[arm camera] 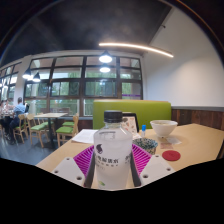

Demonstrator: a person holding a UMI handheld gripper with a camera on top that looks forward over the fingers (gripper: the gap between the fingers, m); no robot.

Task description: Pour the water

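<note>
Gripper view. Setting: a cafeteria-style room with tall windows, a long ceiling light and green seating; a person sits at a far table beside the windows. In the foreground, a pale wooden bench [200, 145] carries the working items.

Item 1: tool [113, 165]. Two fingers with magenta pads [83, 160] rise from below, one on each side of the bottle. The pads appear to lie against its flanks, so the tool reads as closed on the bottle at moderate width, holding it upright. Judgement: the upright carry keeps the contents in until the bottle is brought over a receiving vessel.

Item 2: bottle [113, 158]. Translucent white plastic, broad-shouldered, with a darker cap or neck at the top and a printed label on its face; the lettering is too small to read. It sits between the fingers, directly ahead of the camera, hiding the bench behind it. Fill level cannot be told.

Item 3: white bowl [164, 127]. Stands on the bench beyond the fingers, to the right of the bottle and apart from it. Judgement: the likely target for the pour, since it is open-topped and within reach.

Item 4: small red round object [171, 155], flat on the bench nearer than the bowl; possibly a lid.

Item 5: papers or a tray [88, 135] beyond the bottle, to its left.
</note>
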